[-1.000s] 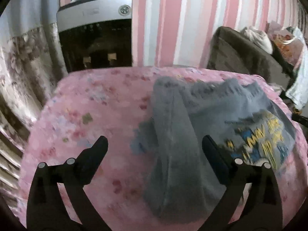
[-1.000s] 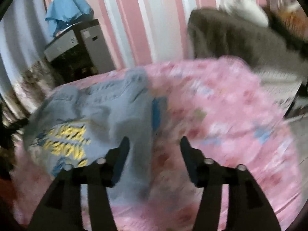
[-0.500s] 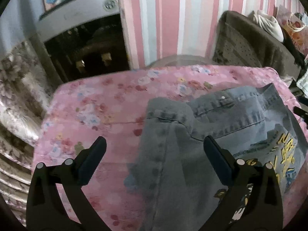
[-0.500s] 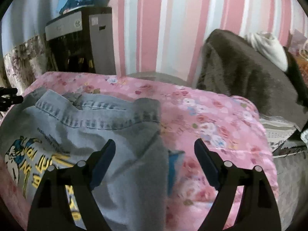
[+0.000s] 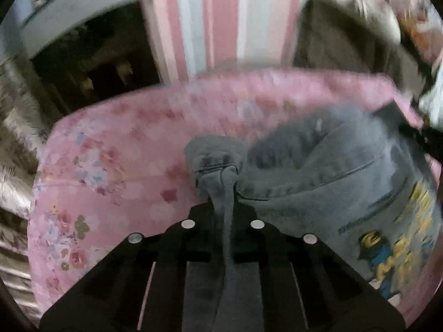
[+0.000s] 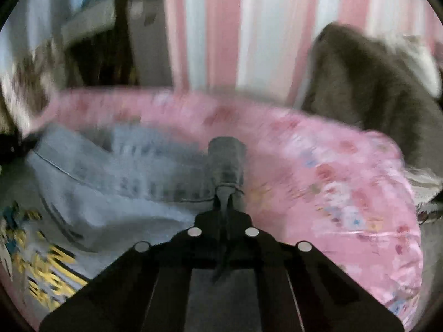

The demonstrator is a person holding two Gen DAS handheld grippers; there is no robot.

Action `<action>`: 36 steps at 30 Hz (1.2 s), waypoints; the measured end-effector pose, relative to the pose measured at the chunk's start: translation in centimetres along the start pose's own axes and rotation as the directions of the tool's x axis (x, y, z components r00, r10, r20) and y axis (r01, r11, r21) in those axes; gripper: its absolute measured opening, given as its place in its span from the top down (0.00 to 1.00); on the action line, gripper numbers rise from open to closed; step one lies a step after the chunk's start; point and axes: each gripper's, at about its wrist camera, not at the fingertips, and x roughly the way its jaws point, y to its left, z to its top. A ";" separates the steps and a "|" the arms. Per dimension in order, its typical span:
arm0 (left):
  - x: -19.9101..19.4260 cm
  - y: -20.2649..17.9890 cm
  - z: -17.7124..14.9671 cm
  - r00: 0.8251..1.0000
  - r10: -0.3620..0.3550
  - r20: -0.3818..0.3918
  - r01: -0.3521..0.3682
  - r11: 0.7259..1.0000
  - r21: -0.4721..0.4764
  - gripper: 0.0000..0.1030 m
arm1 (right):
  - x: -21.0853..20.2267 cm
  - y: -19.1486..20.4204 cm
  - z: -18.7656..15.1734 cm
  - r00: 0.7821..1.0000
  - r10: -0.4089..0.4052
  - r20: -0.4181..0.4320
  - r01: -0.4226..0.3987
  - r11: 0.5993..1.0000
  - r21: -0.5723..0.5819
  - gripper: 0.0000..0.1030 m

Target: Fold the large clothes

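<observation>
A grey denim garment [image 5: 346,182] with a yellow and blue cartoon print lies on the pink floral bed cover [image 5: 110,166]. My left gripper [image 5: 223,193] is shut on the garment's left top corner, and cloth runs down between its fingers. My right gripper [image 6: 223,202] is shut on the garment's right top corner [image 6: 225,160]; the rest of the garment [image 6: 97,193] spreads to its left. Both views are blurred by motion.
A pink and white striped wall [image 5: 221,27] stands behind the bed. A dark cabinet with a grey top [image 5: 83,49] is at the back left. A dark grey covered seat [image 6: 373,83] piled with clothes stands at the back right.
Both grippers were open above the garment. They have since moved forward to its top corners and closed on the denim. The cloth is bunched at each grip.
</observation>
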 end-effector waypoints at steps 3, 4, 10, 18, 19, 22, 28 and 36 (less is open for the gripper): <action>-3.0 1.8 0.1 0.984 -0.087 0.153 0.099 0.992 -0.075 0.95 | -3.6 -2.1 0.0 0.990 0.025 0.137 -0.041 0.993 0.111 0.99; -3.1 2.2 0.3 0.981 -0.091 0.172 0.108 0.990 -0.092 0.94 | -3.4 -2.4 0.2 0.991 0.029 0.131 -0.046 0.991 0.126 0.99; 4.7 2.9 0.7 0.992 -0.109 -0.060 0.101 0.987 -0.122 0.85 | 4.3 -3.6 0.0 0.986 0.033 -0.164 -0.002 0.982 0.187 0.93; -2.5 2.5 0.3 0.976 0.196 0.100 -0.187 0.978 -0.094 0.08 | -4.1 -2.4 -1.2 0.999 -0.041 0.035 0.035 0.989 0.146 0.37; -3.6 2.3 0.1 0.974 0.198 0.110 -0.187 0.977 -0.100 0.07 | -4.8 -2.1 -1.7 0.998 -0.041 0.044 0.034 0.988 0.147 0.37; -5.9 1.6 -1.9 0.976 0.184 0.114 -0.168 0.976 -0.138 0.04 | -6.1 -0.8 -3.8 0.999 -0.035 0.032 0.031 0.992 0.126 0.34; -8.2 -1.7 -6.0 0.990 0.105 0.098 -0.089 0.984 -0.155 0.03 | -8.4 1.6 -7.5 0.999 -0.041 0.000 0.040 0.994 0.099 0.29; -8.0 -10.6 -8.9 0.996 0.042 0.082 -0.039 0.999 -0.032 0.03 | -10.2 1.0 -10.7 0.999 -0.052 0.003 0.051 0.986 0.161 0.18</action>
